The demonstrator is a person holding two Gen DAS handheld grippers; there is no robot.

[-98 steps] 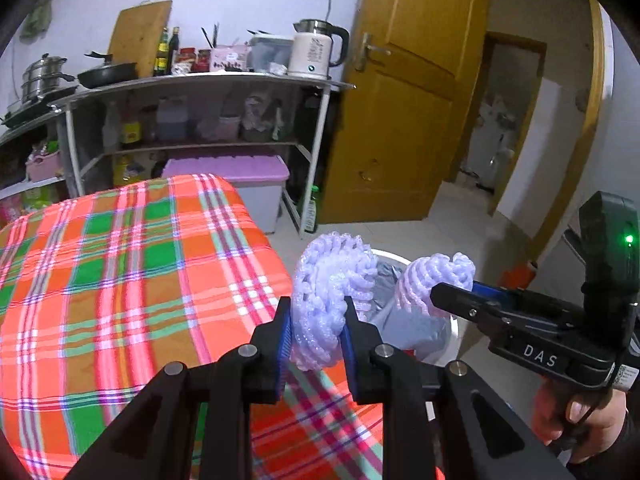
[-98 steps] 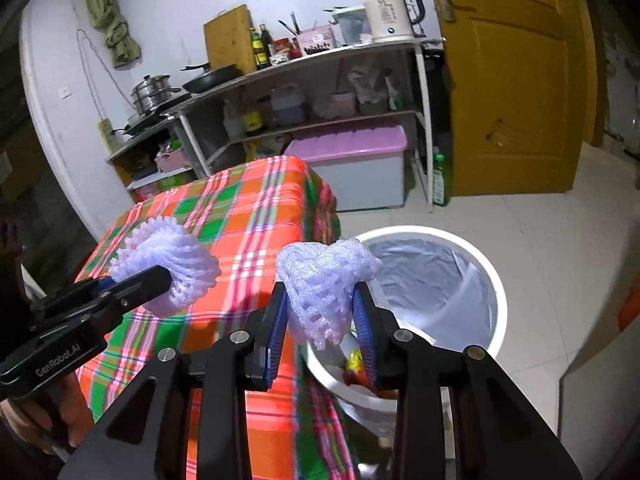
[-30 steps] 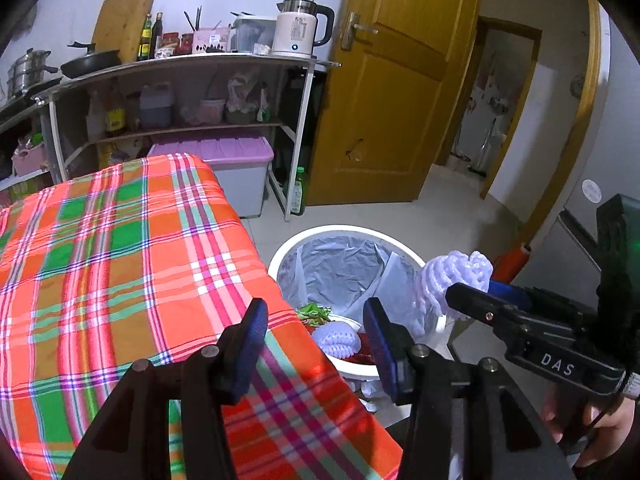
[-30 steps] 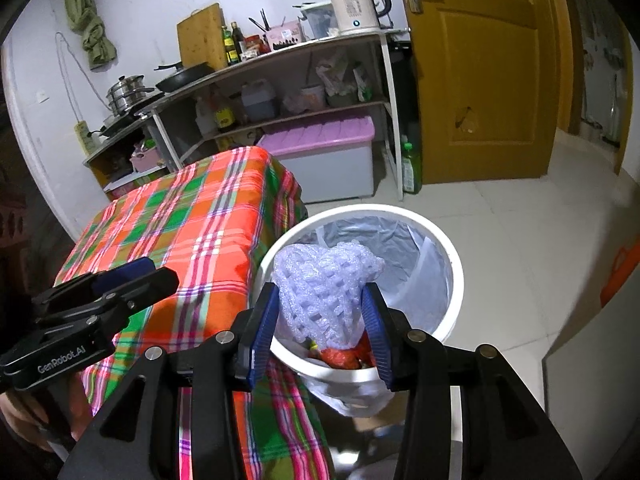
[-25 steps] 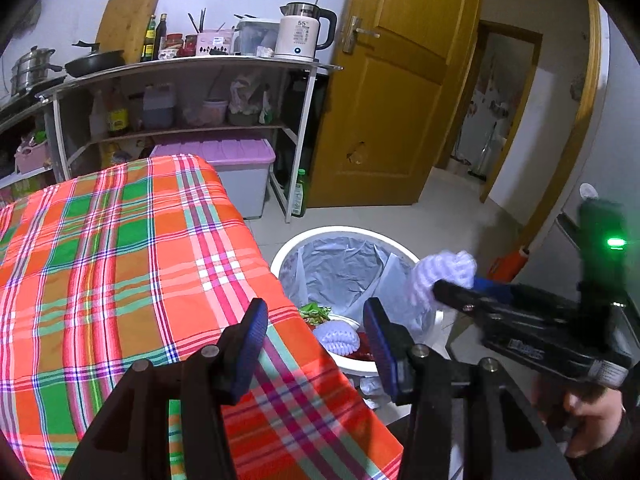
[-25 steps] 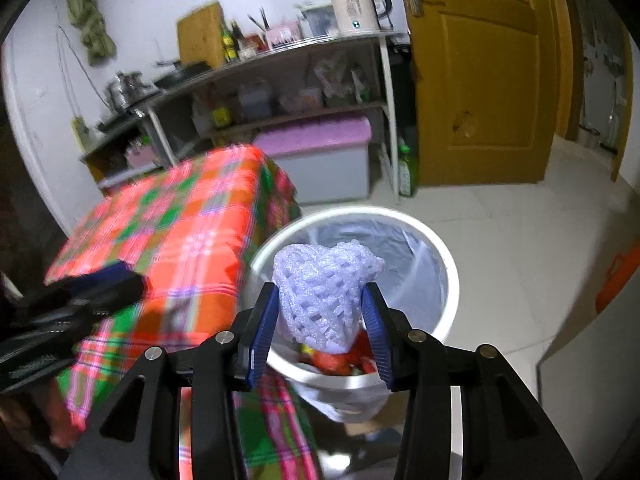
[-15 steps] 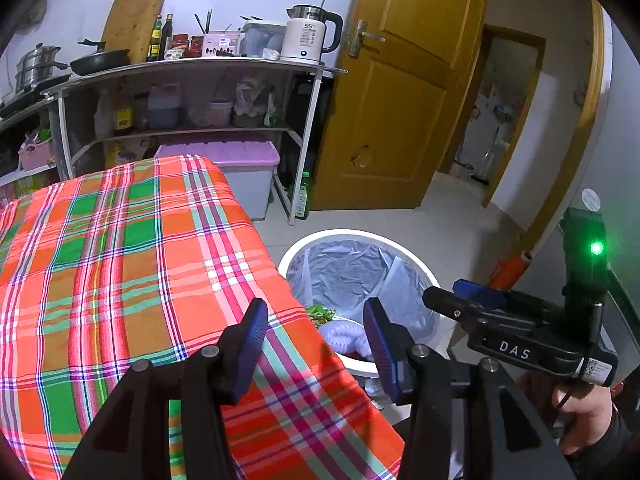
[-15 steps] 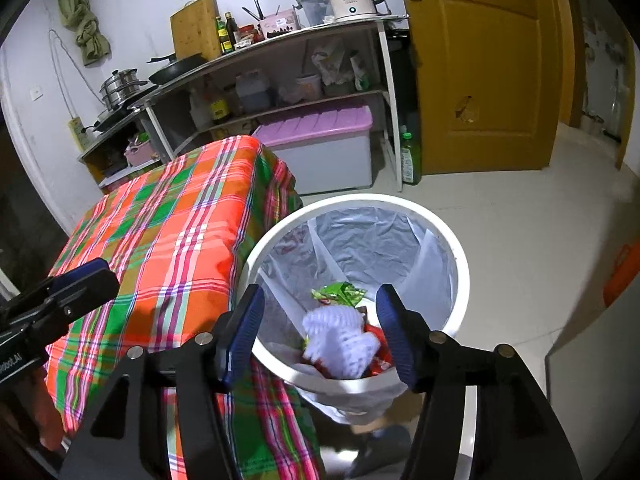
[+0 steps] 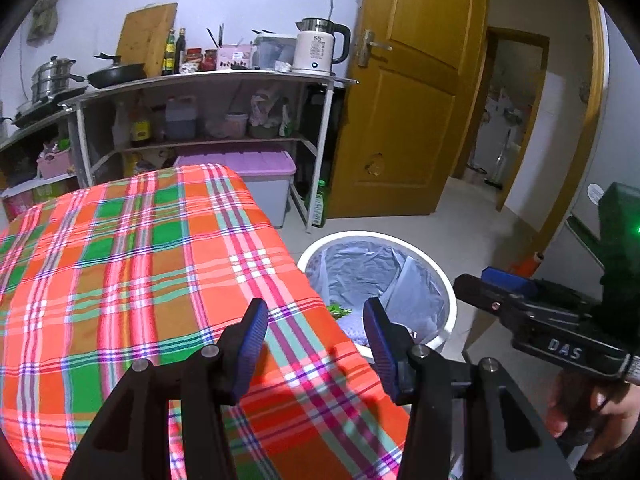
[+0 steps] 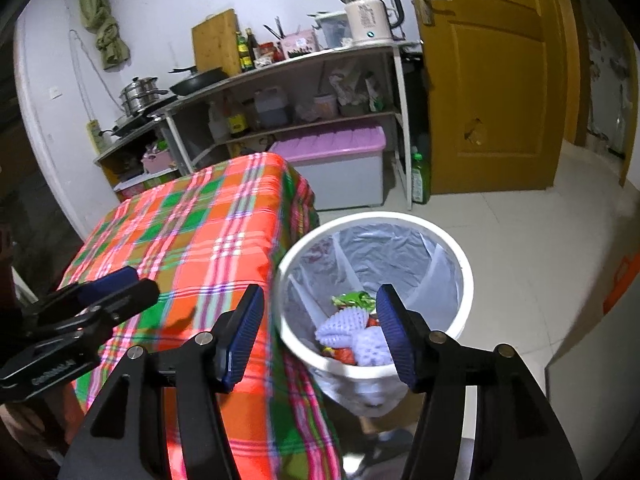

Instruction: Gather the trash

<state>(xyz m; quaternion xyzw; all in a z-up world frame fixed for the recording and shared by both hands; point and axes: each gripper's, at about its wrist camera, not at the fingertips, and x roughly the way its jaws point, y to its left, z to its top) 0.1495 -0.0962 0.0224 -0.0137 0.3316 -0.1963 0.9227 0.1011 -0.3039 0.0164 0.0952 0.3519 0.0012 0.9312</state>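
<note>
Even indoor light, cool cast; soft finger shadows on plaid tablecloth (image 9: 132, 264); heavy fisheye bending, black corner vignette; slight blur right view.

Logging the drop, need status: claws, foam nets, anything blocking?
Left claw open, empty. Right claw open, empty. Both foam fruit nets in the lined trash bin beside the plaid table. Nothing blocking.

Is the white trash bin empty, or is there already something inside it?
Not empty. The white trash bin holds two purple foam nets and a green wrapper.
</note>
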